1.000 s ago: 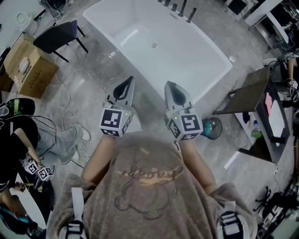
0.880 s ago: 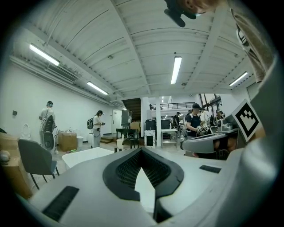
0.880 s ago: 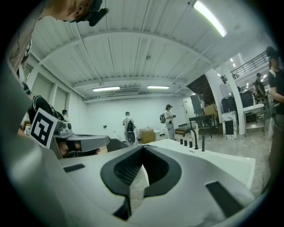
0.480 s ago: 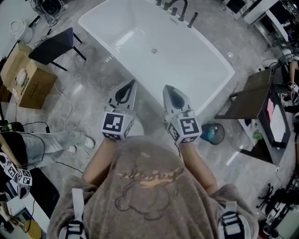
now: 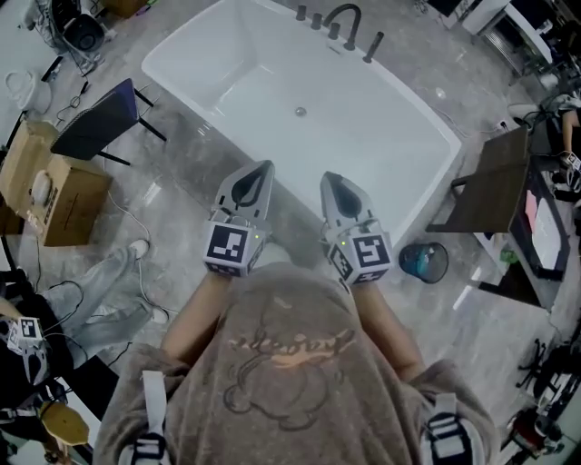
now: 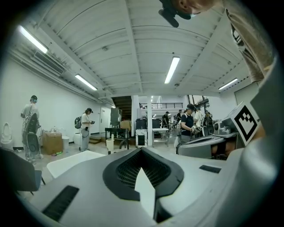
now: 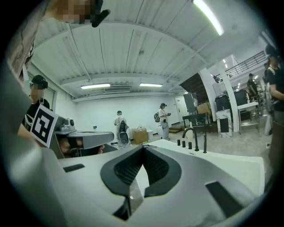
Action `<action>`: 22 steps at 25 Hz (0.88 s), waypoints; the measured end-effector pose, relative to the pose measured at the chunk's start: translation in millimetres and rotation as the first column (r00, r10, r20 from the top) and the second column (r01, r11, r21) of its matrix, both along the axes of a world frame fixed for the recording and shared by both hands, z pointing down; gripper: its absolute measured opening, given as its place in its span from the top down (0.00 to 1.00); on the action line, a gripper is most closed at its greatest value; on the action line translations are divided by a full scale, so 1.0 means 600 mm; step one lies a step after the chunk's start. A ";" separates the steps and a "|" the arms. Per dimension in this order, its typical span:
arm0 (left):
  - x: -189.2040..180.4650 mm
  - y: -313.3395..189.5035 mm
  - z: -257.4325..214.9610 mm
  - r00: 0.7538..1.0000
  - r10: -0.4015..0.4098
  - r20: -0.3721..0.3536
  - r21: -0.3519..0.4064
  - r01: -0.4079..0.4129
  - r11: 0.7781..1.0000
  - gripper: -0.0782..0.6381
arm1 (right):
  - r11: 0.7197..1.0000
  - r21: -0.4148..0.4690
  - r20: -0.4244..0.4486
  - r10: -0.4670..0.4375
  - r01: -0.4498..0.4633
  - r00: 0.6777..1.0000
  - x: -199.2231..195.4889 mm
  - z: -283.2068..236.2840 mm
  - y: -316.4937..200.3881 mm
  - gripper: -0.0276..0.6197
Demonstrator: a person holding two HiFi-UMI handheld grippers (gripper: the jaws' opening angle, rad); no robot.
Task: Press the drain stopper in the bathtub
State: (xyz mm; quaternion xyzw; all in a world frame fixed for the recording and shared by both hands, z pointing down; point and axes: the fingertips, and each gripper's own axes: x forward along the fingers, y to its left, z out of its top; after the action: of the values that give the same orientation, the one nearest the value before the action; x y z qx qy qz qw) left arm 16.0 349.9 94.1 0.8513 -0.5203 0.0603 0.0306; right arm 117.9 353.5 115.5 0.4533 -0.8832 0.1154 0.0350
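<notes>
So I haven't actually started the pressing bit yet, this is the approach. I'm standing at the long near edge of the bathtub (image 5: 390, 159) with both tools held out in front of my chest, side by side and a bit apart, tips pointing at the tub.

My left gripper (image 5: 256, 174) has its fingers pressed together at the tip with nothing between them. Same story for my right gripper (image 5: 332, 182): fingers closed to a point, holding nothing. Both tips sit just about over that near edge, not down inside the tub.

The drain stopper (image 5: 300, 112) is the little round thing on the tub floor, roughly mid-floor and in line with the faucet (image 5: 343, 18), which stands on the far long edge. It's well apart from both tips, and lower too, since it's at the bottom of the basin.

What the next move calls for, as far as I can judge: lean over the near edge, pick one gripper (either looks about equally placed) and bring its closed tip down onto the stopper, then push straight down. Keeping the fingers shut seems right, since a closed point pokes better than two spread ones. The stopper is small and the floor looks slick, so the tip could probably skid off if I come in at a slant.
</notes>
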 end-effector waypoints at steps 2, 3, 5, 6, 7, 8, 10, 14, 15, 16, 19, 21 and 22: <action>-0.010 -0.020 -0.002 1.000 0.025 -0.004 -0.007 -0.025 1.000 0.88 | 1.000 -0.003 -0.002 0.017 -0.017 1.000 -0.014 0.004 -0.018 0.96; -0.017 -0.029 -0.003 0.999 0.033 0.000 -0.009 -0.033 0.999 0.88 | 1.000 -0.005 -0.003 0.026 -0.026 1.000 -0.019 0.006 -0.026 0.96; -0.030 -0.048 -0.006 0.999 0.044 0.015 -0.002 -0.044 0.999 0.88 | 0.999 -0.006 -0.008 0.043 -0.043 0.999 -0.028 0.010 -0.042 0.96; -0.037 -0.057 -0.007 0.999 0.050 0.020 -0.001 -0.050 0.999 0.88 | 0.999 -0.006 -0.010 0.051 -0.051 0.999 -0.033 0.012 -0.051 0.96; -0.043 -0.066 -0.008 0.998 0.056 0.021 -0.002 -0.056 0.998 0.88 | 0.998 -0.007 -0.012 0.060 -0.060 0.998 -0.037 0.013 -0.060 0.96; -0.048 -0.073 -0.008 0.998 0.061 0.019 -0.005 -0.061 0.998 0.88 | 0.998 -0.009 -0.014 0.068 -0.068 0.998 -0.040 0.014 -0.068 0.96; -0.054 -0.084 -0.007 0.997 0.071 0.006 -0.007 -0.071 0.997 0.88 | 0.997 -0.015 -0.018 0.081 -0.081 0.997 -0.044 0.014 -0.078 0.96; -0.060 -0.106 -0.005 0.998 0.067 -0.005 -0.013 -0.067 0.998 0.88 | 0.996 -0.018 -0.022 0.083 -0.083 0.996 -0.049 0.012 -0.101 0.96; -0.059 -0.112 -0.003 0.998 0.063 -0.009 -0.017 -0.063 0.998 0.88 | 0.996 -0.021 -0.023 0.082 -0.083 0.996 -0.050 0.013 -0.107 0.96; -0.059 -0.118 -0.003 0.998 0.061 -0.012 -0.020 -0.062 0.998 0.88 | 0.996 -0.023 -0.024 0.081 -0.081 0.996 -0.050 0.014 -0.113 0.96; -0.055 -0.136 -0.003 0.998 0.060 -0.012 -0.017 -0.060 0.998 0.88 | 0.997 -0.026 -0.029 0.072 -0.073 0.997 -0.049 0.015 -0.130 0.96; -0.051 -0.150 -0.003 0.998 0.054 -0.014 -0.017 -0.054 0.998 0.88 | 0.998 -0.023 -0.032 0.061 -0.061 0.998 -0.048 0.015 -0.145 0.96; -0.048 -0.160 -0.003 0.999 0.051 -0.014 -0.017 -0.051 0.999 0.88 | 0.998 -0.020 -0.034 0.054 -0.055 0.998 -0.047 0.015 -0.154 0.96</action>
State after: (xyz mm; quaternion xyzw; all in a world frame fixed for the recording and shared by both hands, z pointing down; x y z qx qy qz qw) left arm -12.9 254.2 92.0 0.8644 -0.4977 0.0595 0.0400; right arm 90.0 260.8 124.7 0.4787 -0.8685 0.1182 0.0513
